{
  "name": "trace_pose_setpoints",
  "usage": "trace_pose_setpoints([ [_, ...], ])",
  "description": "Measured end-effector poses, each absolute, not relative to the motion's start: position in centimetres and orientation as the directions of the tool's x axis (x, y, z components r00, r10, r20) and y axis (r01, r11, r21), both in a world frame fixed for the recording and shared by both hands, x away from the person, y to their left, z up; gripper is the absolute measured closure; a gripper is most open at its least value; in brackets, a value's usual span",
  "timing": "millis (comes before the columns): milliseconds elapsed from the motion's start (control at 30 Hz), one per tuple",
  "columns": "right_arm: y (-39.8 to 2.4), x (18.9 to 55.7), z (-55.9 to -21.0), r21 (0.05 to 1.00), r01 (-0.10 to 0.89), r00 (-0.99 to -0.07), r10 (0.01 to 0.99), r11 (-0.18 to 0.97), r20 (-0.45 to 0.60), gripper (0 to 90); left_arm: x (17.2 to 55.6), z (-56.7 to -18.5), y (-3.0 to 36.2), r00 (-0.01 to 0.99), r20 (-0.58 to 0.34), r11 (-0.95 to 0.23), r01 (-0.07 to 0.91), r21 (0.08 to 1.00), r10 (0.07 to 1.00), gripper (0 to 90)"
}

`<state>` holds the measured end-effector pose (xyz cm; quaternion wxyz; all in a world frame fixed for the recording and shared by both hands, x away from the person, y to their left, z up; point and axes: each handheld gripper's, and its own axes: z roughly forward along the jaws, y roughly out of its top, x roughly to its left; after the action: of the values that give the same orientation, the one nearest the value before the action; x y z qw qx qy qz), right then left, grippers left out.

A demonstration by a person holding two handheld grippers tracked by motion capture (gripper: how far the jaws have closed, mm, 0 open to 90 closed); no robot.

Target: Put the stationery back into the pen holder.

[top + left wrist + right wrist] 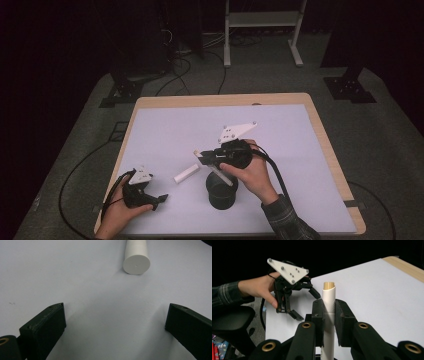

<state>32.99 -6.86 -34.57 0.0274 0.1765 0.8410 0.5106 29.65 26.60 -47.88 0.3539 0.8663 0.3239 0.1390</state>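
Note:
My right gripper is shut on a white tube that slants down toward the mouth of a black cup near the table's front. In the right gripper view its jaws clamp the tube, whose tan-lined top end sticks up above them. A second white cylinder lies flat on the mat, left of the cup. My left gripper rests at the front left, open, its jaws pointing at that cylinder. In the left gripper view the cylinder's round end lies well ahead of the spread fingers.
A white mat covers the wooden table. Cables run over the floor behind and to the left. A metal stand is beyond the far edge. The left gripper, held by a hand, stands open beyond the tube.

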Motion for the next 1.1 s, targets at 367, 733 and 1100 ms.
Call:
trace_pose_setpoints([
  [367, -6.6, 32.7, -36.1, 0.852, 0.275, -0.938, 0.317, 0.445, 0.137, 77.8, 29.6, -47.9, 26.6, 0.750, 0.010, -0.537, 0.464, 0.705, 0.661, 2.1],
  [733, -7.0, 32.5, -36.8, 0.850, 0.273, -0.941, 0.308, 0.451, 0.139, 77.7, 29.6, -47.9, 26.6, 0.751, 0.011, -0.538, 0.463, 0.704, 0.661, 2.1],
  [1100, -7.7, 32.2, -37.2, 0.850, 0.271, -0.942, 0.306, 0.451, 0.139, 77.6, 29.6, -47.9, 26.6, 0.751, 0.013, -0.539, 0.462, 0.704, 0.660, 2.1],
])
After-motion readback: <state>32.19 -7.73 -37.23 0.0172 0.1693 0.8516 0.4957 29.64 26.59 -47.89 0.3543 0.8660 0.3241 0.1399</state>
